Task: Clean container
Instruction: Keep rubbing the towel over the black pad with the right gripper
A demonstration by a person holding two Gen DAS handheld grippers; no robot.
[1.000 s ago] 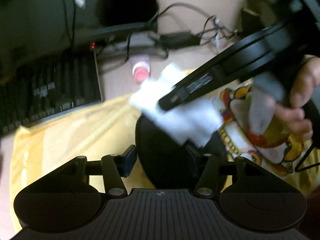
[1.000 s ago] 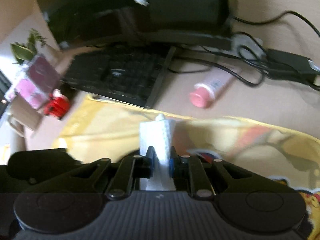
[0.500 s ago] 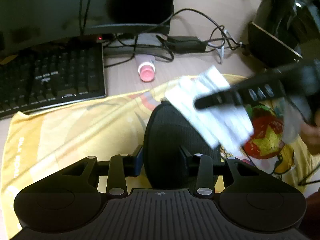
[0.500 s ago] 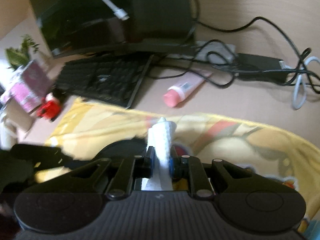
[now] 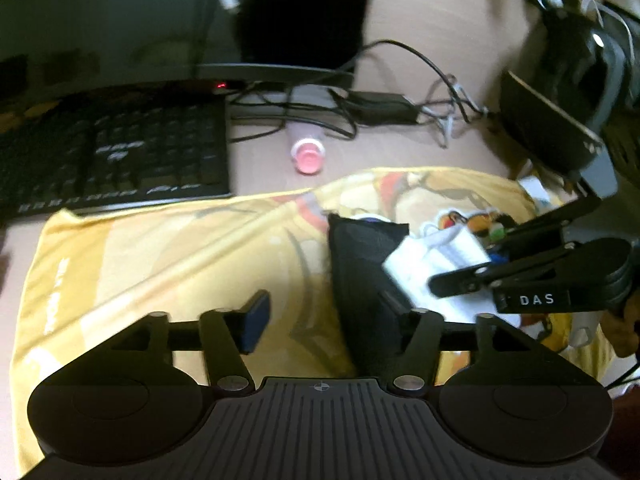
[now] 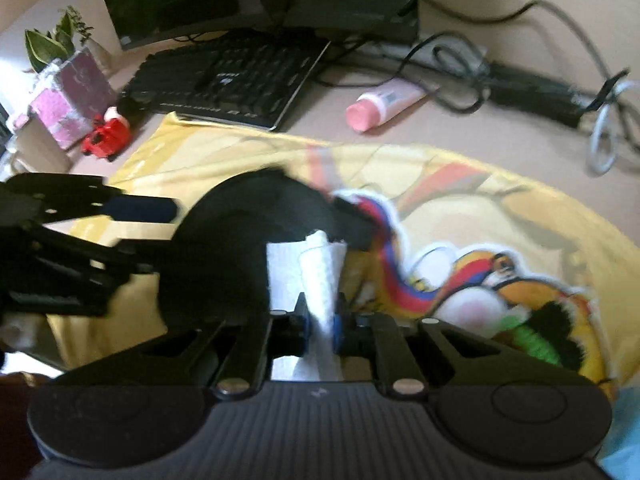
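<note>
The black container [image 5: 360, 280] rests on the yellow printed cloth [image 5: 160, 260]. My left gripper [image 5: 326, 314] is opening around it. Its left pad [image 5: 256, 318] stands clear of the container, while the container's right side leans by the other finger. The right gripper [image 6: 320, 320] is shut on a folded white tissue [image 6: 320, 272] whose tip touches the container's [image 6: 240, 248] right edge. In the left wrist view the tissue [image 5: 432, 268] and the right gripper [image 5: 460, 280] come in from the right. In the right wrist view the left gripper [image 6: 120, 216] reaches in from the left.
A black keyboard [image 5: 112, 152] and a monitor stand behind the cloth. A pink tube [image 5: 307, 152] lies among black cables [image 5: 380, 108]. A dark device [image 5: 560, 128] is at the back right. A red toy [image 6: 108, 136] and a small plant [image 6: 52, 40] sit at the far left.
The left jaws, clamped on the black container before, have spread apart. The right gripper has carried the tissue from above the container down to its right side.
</note>
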